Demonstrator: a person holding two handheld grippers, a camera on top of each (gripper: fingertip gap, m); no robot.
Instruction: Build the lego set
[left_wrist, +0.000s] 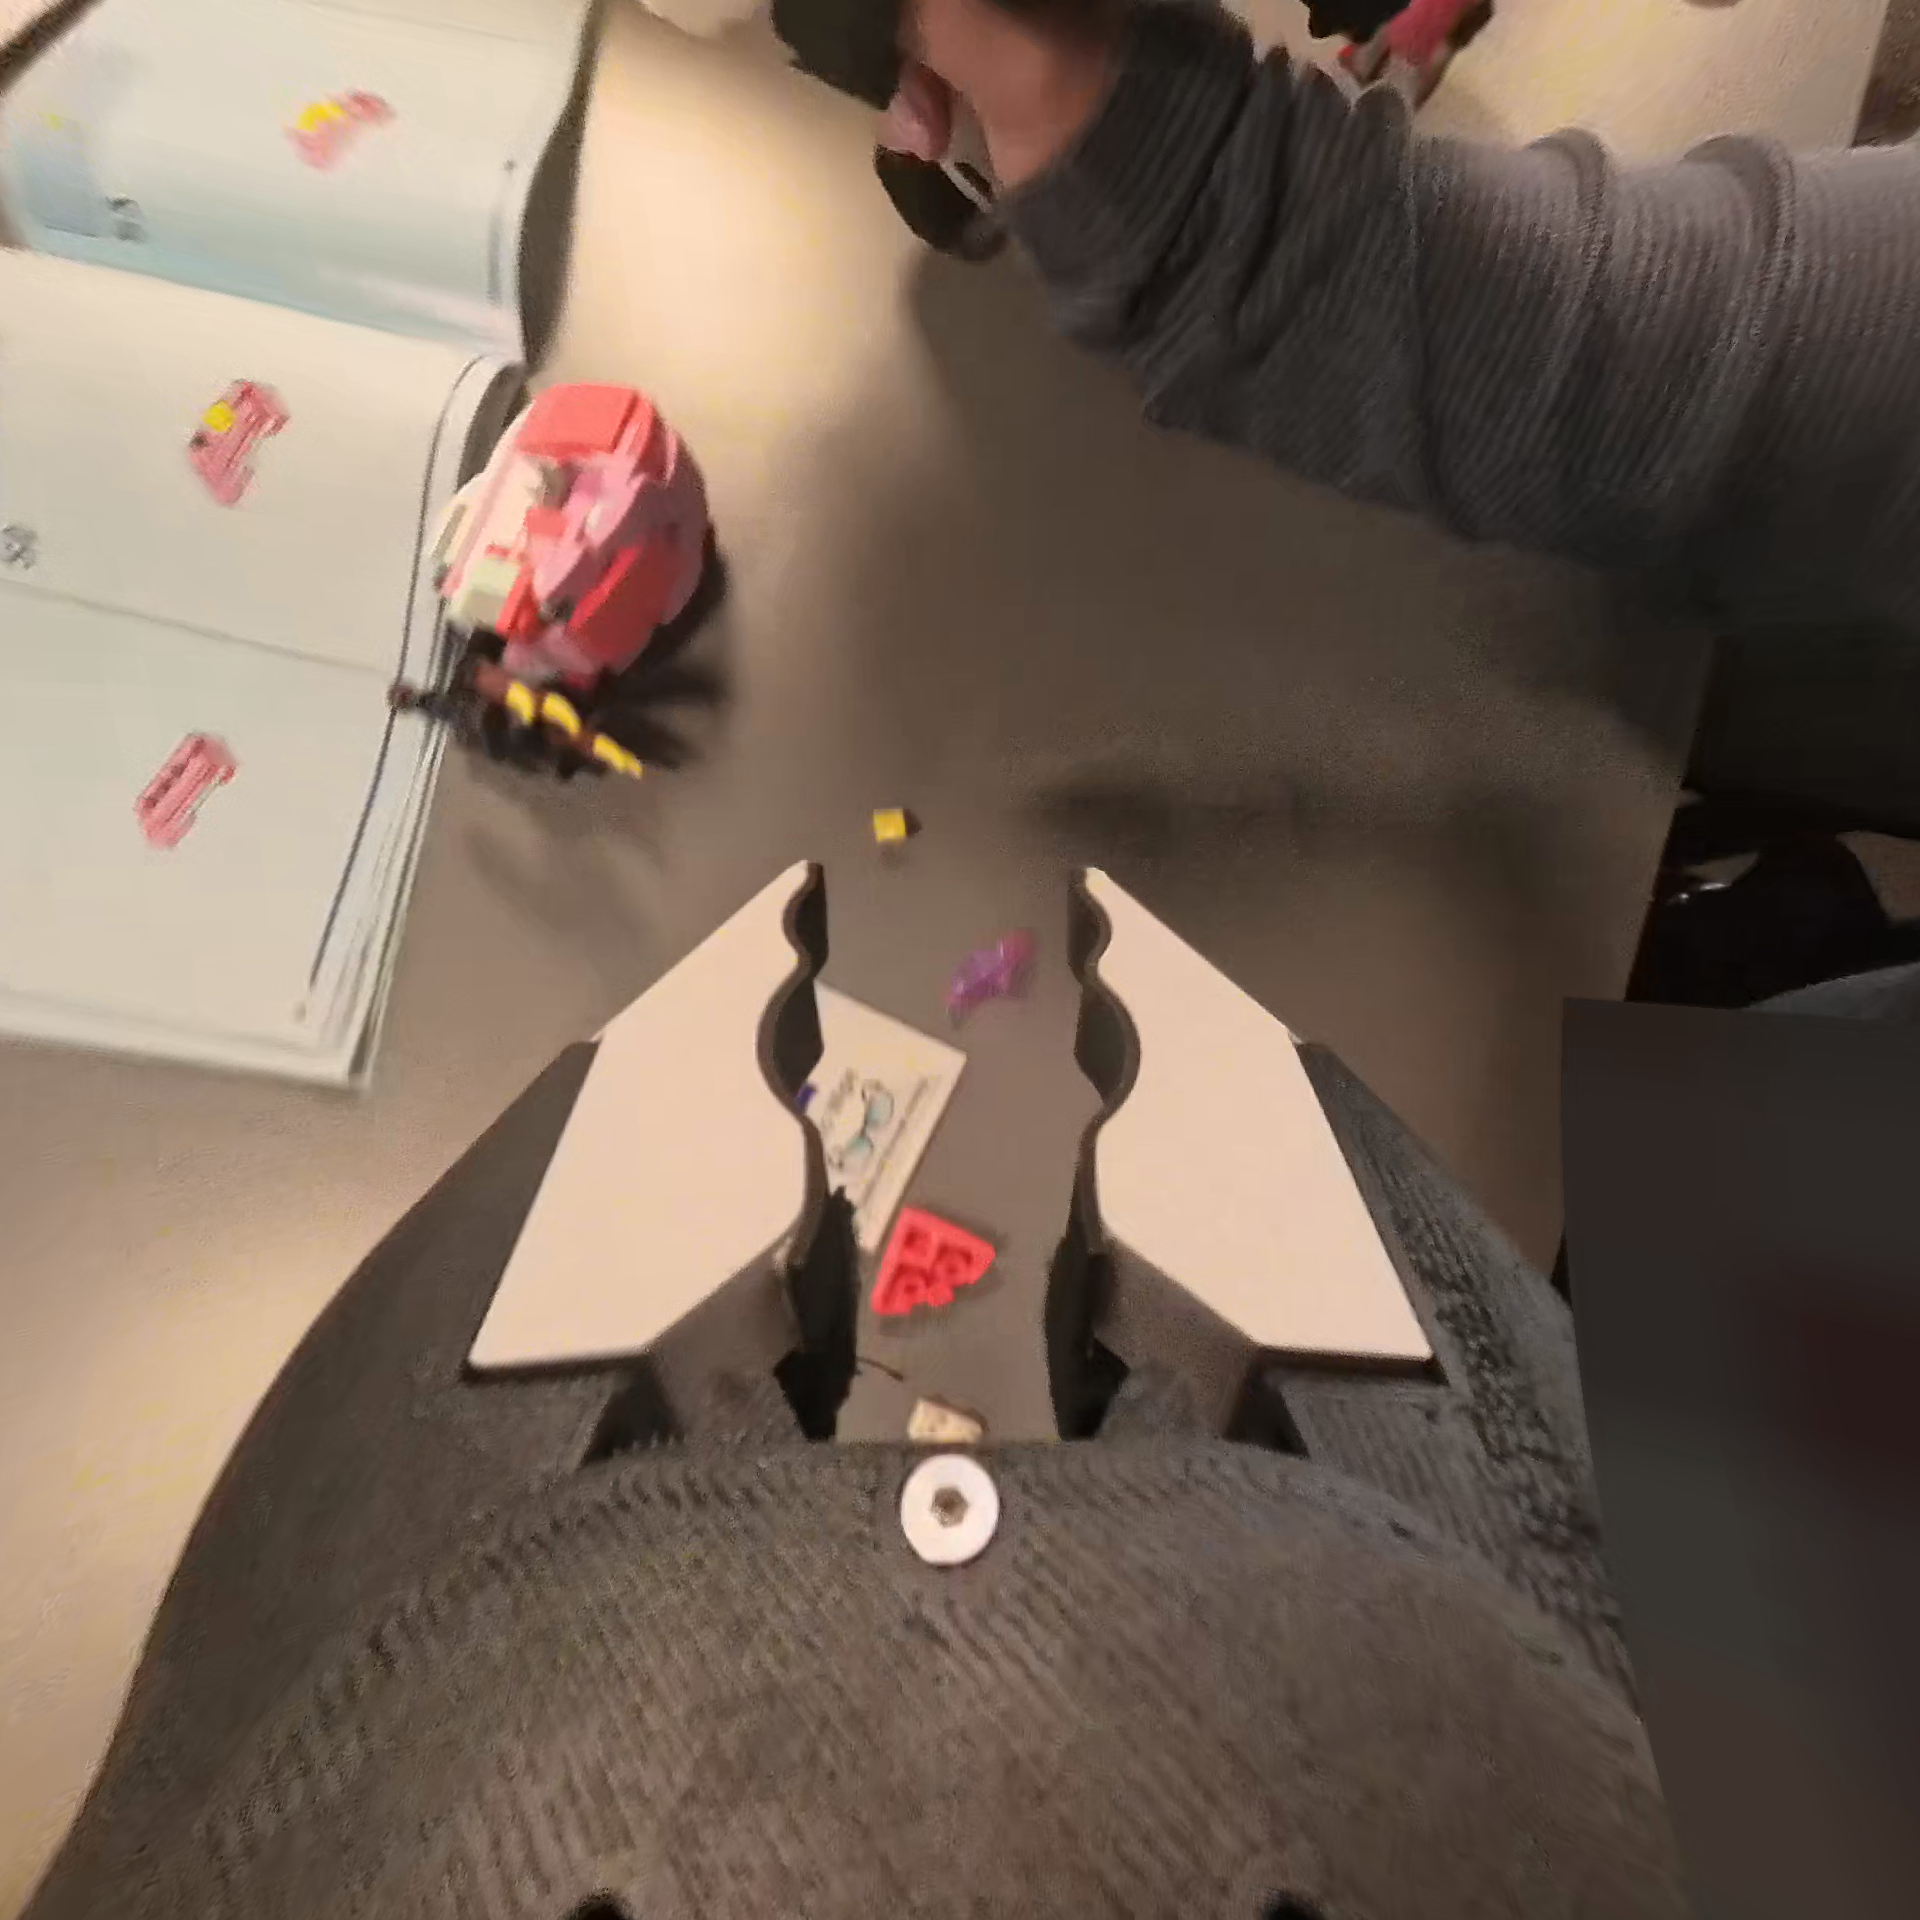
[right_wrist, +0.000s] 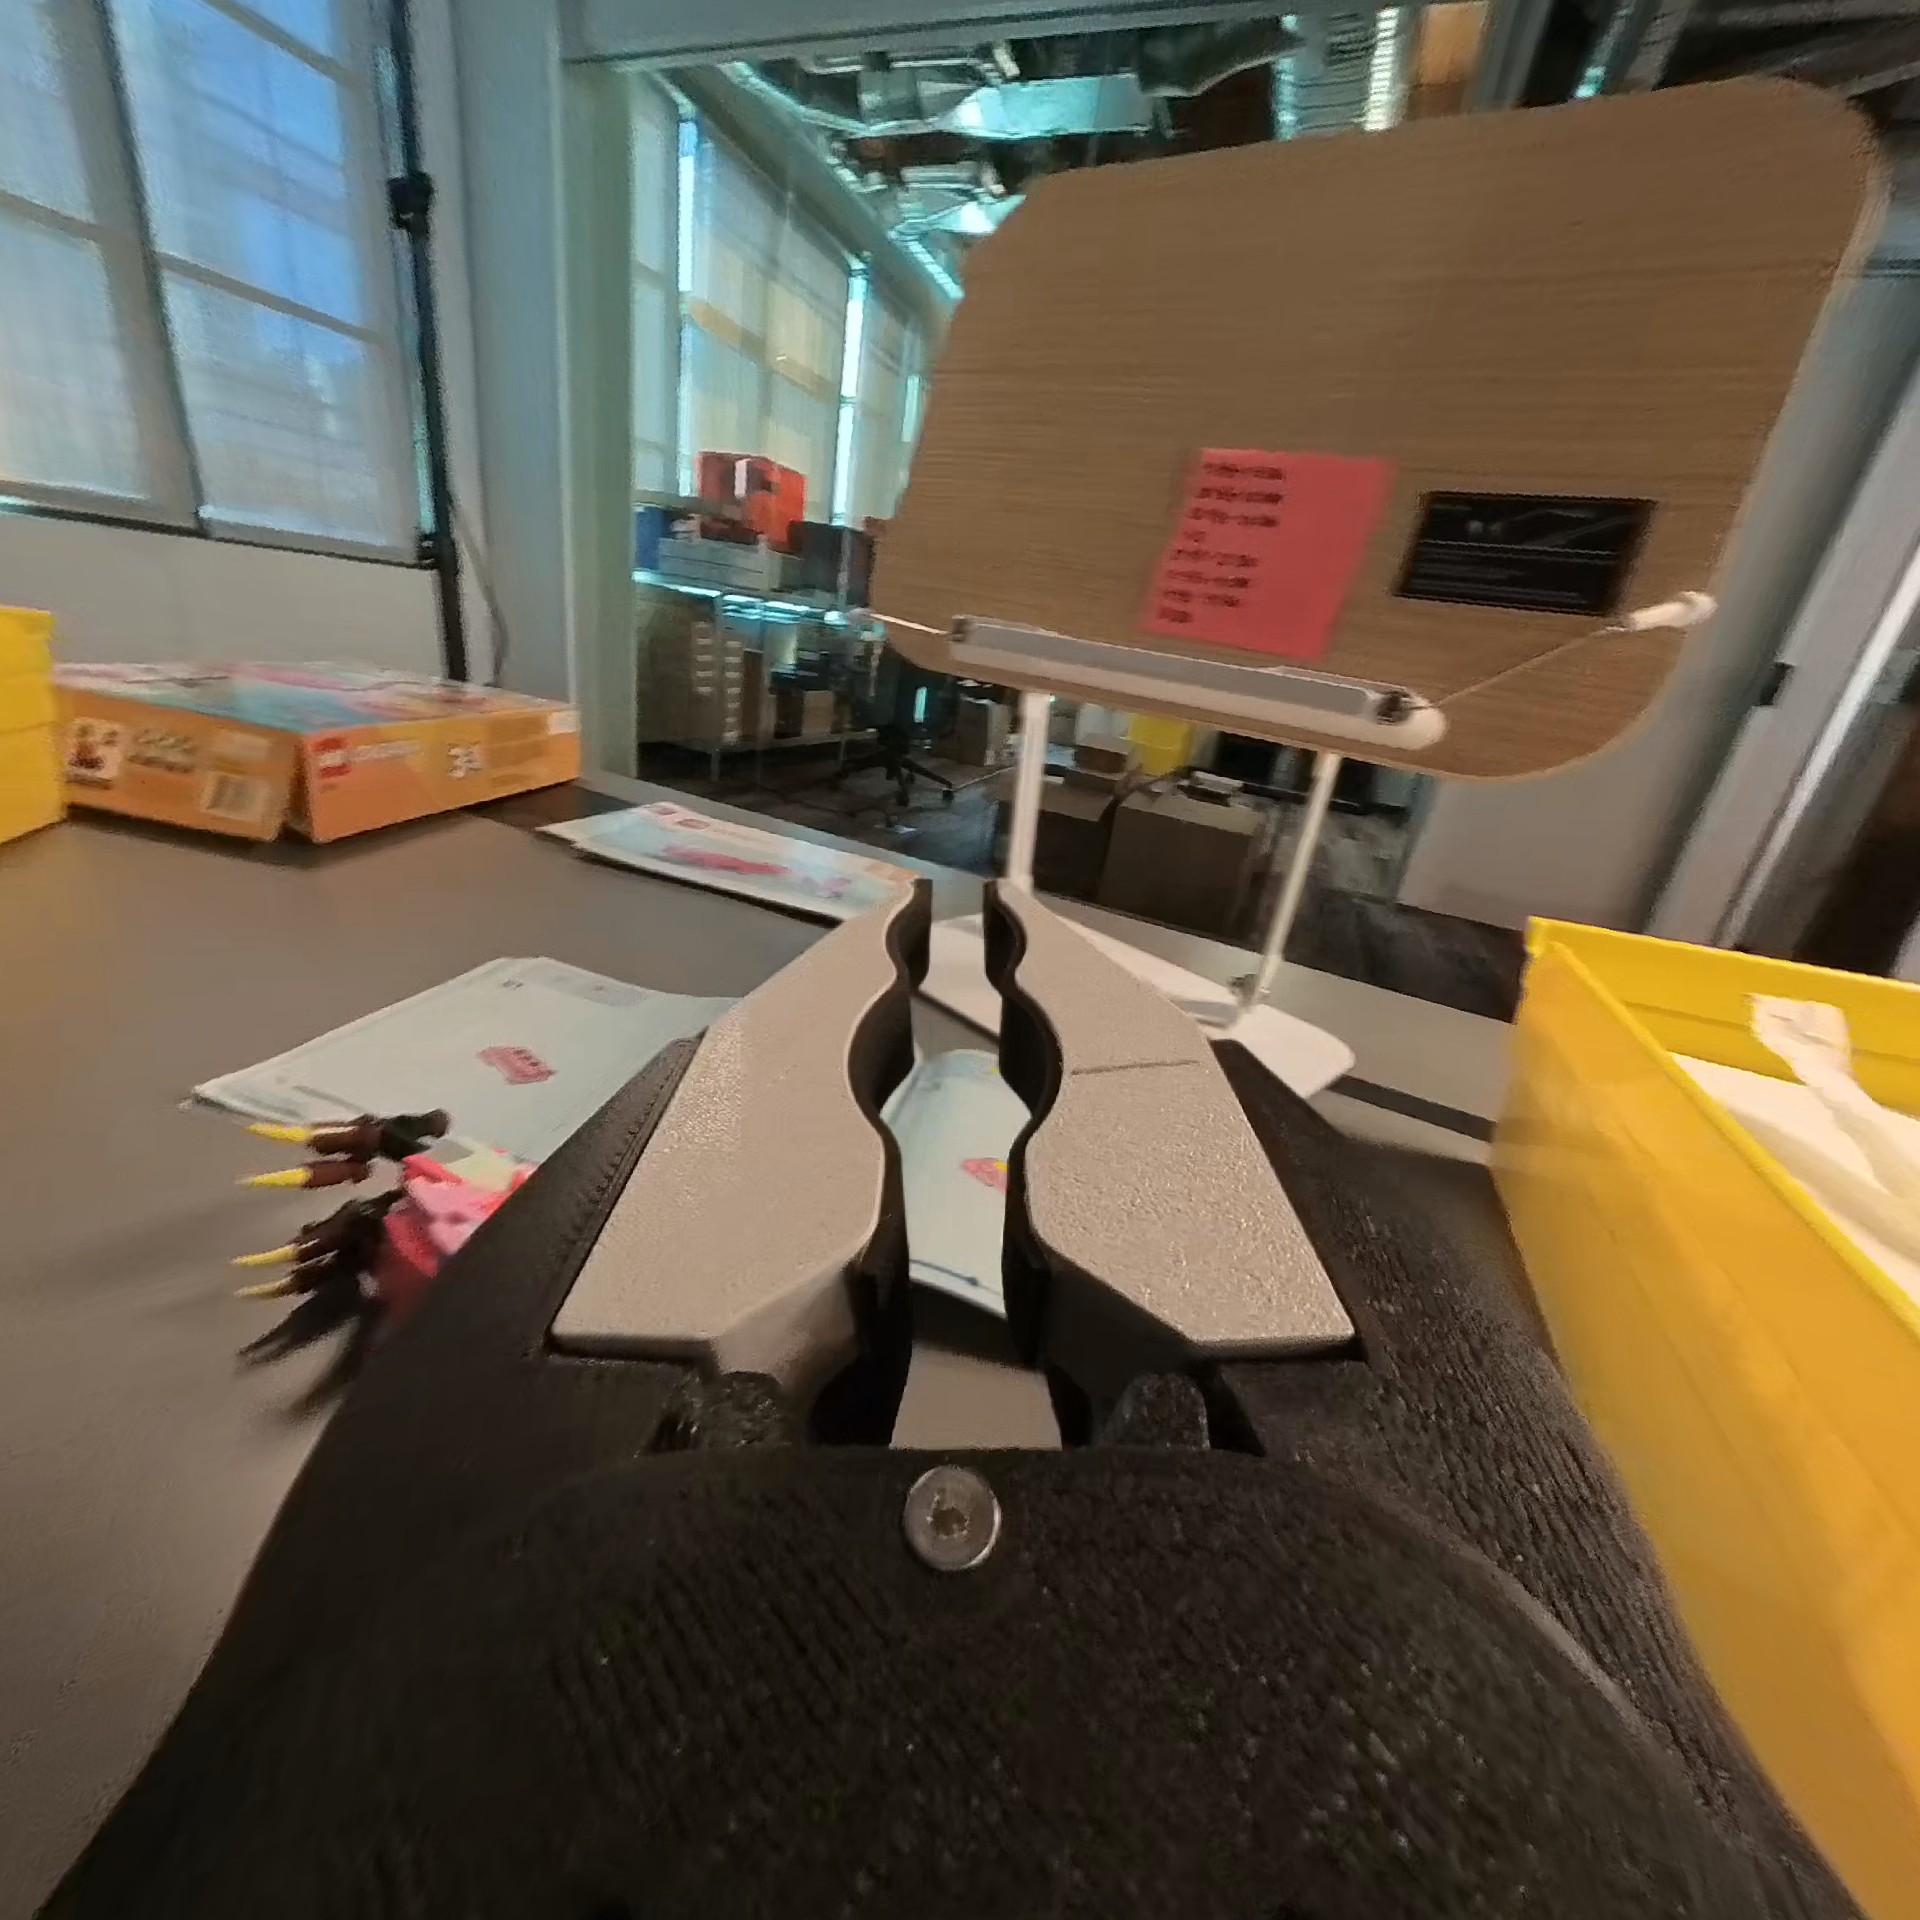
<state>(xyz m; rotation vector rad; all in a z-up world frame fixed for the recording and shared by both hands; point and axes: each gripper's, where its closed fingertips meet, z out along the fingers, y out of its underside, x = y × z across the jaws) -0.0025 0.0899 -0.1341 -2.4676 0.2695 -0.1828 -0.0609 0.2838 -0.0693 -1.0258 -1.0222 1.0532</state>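
In the left wrist view we look down on a grey table (left_wrist: 1039, 582). Our left gripper (left_wrist: 945, 883) stands wide apart, with nothing between its fingers. Only this view shows the loose pieces under it: a small yellow brick (left_wrist: 890, 824) just beyond the fingertips, a purple piece (left_wrist: 989, 975), a small printed card (left_wrist: 883, 1122), a red wedge plate (left_wrist: 932, 1259) and a pale piece (left_wrist: 940, 1421). A pink and red brick model (left_wrist: 582, 530) lies near the open instruction booklet (left_wrist: 187, 644), its dark, yellow-tipped spikes towards the gripper, its long axis running roughly away from us. A grey-sleeved arm (left_wrist: 1455, 343) crosses the top.

In the right wrist view we look level across the table. Our right gripper (right_wrist: 956, 904) shows a narrow slit and holds nothing. Here alone we see a wooden book stand (right_wrist: 1351, 416), a yellow bin (right_wrist: 1662, 1299) and an orange box (right_wrist: 312, 748). The model (right_wrist: 416, 1216) is at lower left, spikes pointing left.
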